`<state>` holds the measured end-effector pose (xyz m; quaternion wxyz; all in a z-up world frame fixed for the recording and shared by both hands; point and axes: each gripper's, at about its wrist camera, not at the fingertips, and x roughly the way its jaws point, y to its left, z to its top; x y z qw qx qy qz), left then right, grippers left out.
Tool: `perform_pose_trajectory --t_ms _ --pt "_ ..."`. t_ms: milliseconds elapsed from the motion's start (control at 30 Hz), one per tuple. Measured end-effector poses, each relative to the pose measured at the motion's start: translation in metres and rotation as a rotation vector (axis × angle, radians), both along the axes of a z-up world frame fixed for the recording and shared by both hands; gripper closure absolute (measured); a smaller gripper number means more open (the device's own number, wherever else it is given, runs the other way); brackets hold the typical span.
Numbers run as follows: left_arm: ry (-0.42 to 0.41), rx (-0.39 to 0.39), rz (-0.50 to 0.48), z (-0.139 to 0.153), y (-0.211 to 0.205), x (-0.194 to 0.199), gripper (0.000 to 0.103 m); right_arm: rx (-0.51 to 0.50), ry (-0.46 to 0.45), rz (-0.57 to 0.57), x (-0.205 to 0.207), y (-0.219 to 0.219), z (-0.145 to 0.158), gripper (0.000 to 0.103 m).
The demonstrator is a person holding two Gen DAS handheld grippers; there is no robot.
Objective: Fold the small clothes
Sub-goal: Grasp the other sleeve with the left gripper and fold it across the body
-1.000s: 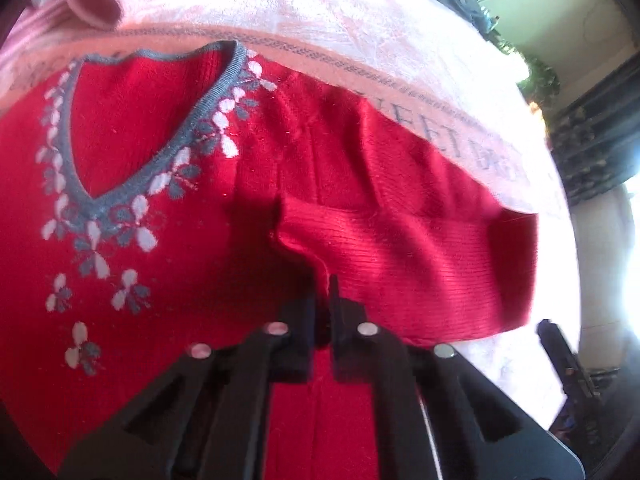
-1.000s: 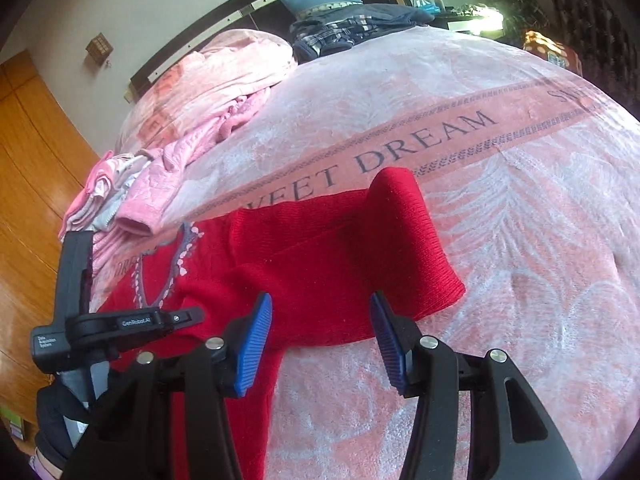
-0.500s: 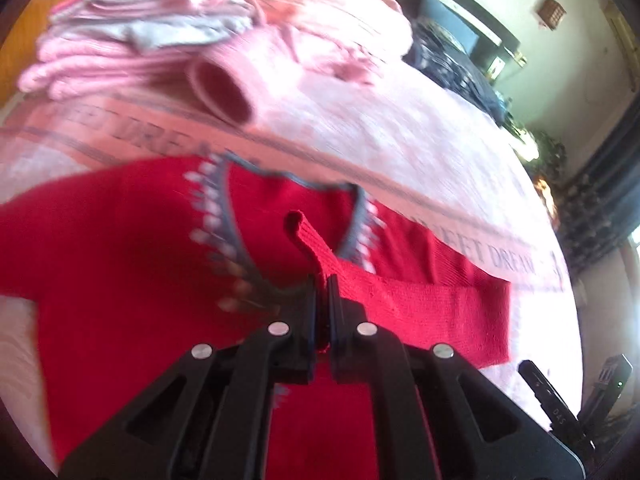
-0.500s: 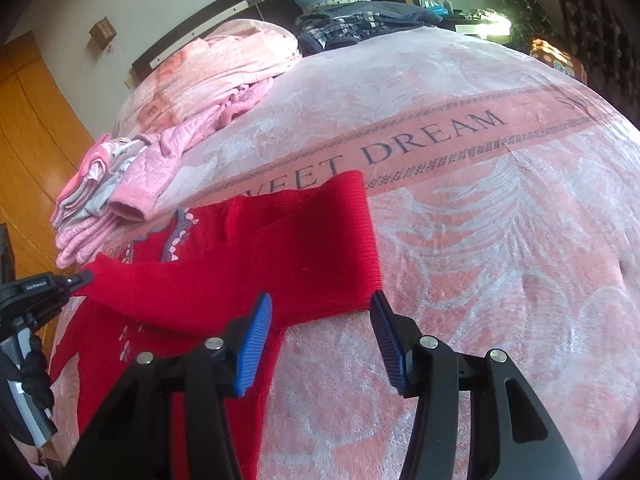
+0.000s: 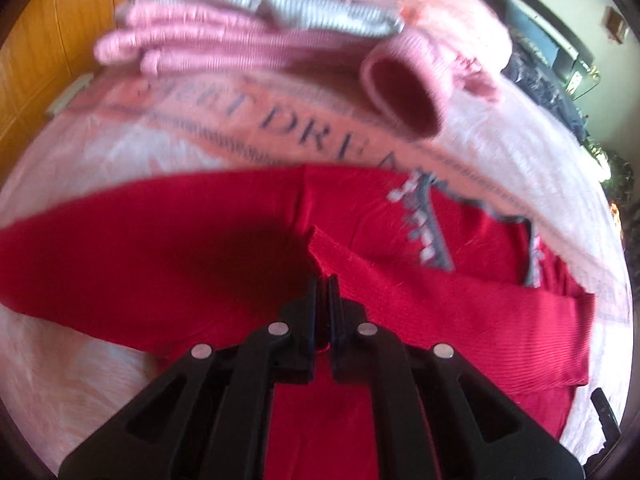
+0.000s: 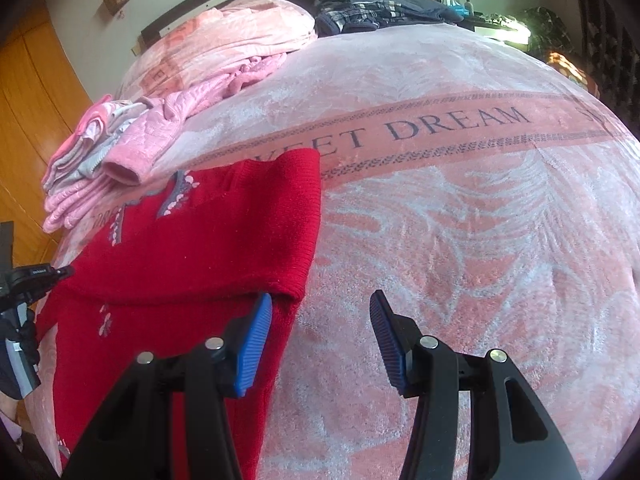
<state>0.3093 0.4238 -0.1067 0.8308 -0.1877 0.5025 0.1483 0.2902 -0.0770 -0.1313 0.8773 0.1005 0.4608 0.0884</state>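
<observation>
Wood panelling (image 6: pixel 28 128) in orange-brown fills the far left edge of the right wrist view, and just inside it a stack of folded pink clothes (image 6: pixel 80 168) sits at the edge of the bed, with a pink quilted sleeve (image 6: pixel 156 136) lying over its top, cuff opening toward the camera. Below the stack the left claw (image 6: pixel 60 271) reaches in from the left edge, its black tip against the red knit. In the left wrist view, which is blurred, the left claw (image 5: pixel 322 292) has its black fingers pressed nearly together with red fabric between them, clamped on the cuff of a sleeve that runs off to the right across the garment. The red sweater (image 6: pixel 192 240) lies flat on the pink blanket (image 6: pixel 480 240), its grey V-neck trimmed with small white and grey flowers, and one sleeve is folded across the chest so that its ribbed fold edge faces right. The right claw (image 6: pixel 320 320) hovers low over the blanket with its blue-padded fingers (image 6: pixel 256 340) spread wide apart, gripping nothing; the left pad is just beside the lower corner of the folded sleeve. Further right the blanket carries a band printed "SWEET DREAM" (image 6: pixel 440 124). At the head of the bed lie a crumpled pink quilt (image 6: pixel 240 40) and dark checked clothes (image 6: pixel 360 12).
</observation>
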Motion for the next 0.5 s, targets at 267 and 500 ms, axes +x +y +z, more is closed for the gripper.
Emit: perform_pose_trajectory --t_ms 267,500 --pt "-0.033 -0.092 0.039 -0.005 0.027 -0.021 0.074 0.001 0.039 0.057 -0.001 0.013 0.001 0.051" --pt "-0.106 -0.161 -0.021 0.026 0.018 -0.024 0.068 0.004 0.084 0.130 0.034 0.050 0.019 0.051"
